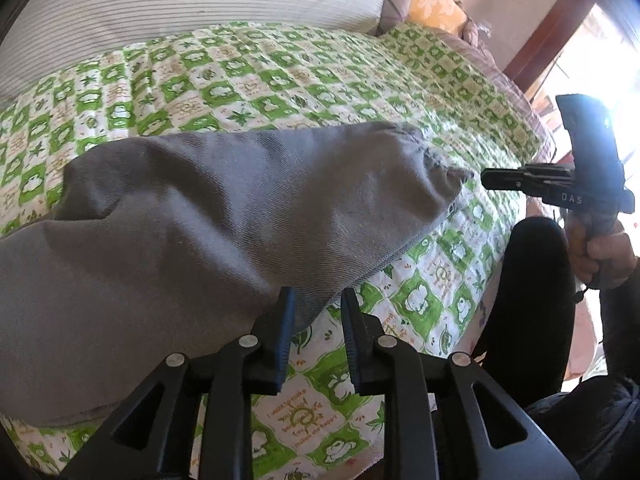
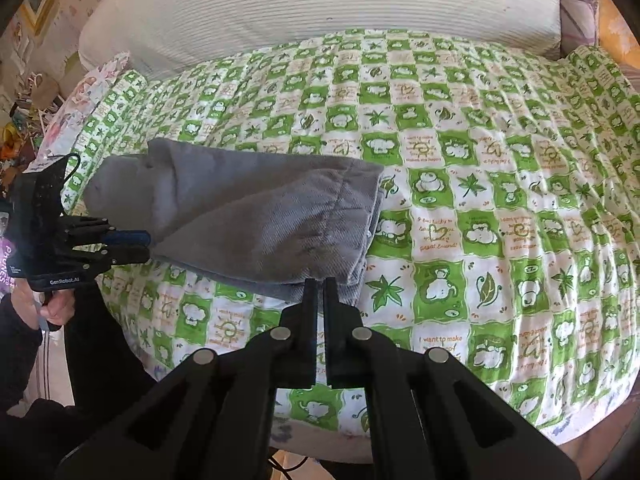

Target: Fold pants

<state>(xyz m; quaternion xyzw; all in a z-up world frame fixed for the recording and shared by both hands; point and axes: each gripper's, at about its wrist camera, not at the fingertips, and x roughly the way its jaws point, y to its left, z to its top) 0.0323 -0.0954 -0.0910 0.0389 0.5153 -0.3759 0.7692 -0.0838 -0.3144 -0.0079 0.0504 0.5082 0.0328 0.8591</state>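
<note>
Right wrist view: folded grey twill pants (image 2: 256, 216) on quilted bedspread (image 2: 480, 160); right gripper (image 2: 320, 284) fingers together, left gripper (image 1: 316, 300) fingers apart.

1. Lying folded on the quilt (image 2: 460, 208), toward its near left part: the pants (image 2: 256, 216).
2. Sitting behind the quilt, along the far side: a long cushion (image 2: 320, 4).
3. Hovering just beside the left end of the pants: the left gripper (image 2: 132, 246).
4. Hanging over the near edge of the pants, toward their right end: the right gripper (image 2: 320, 292).
5. Standing at the near side of the quilt, between the grippers: a person's leg (image 1: 536, 288).
</note>
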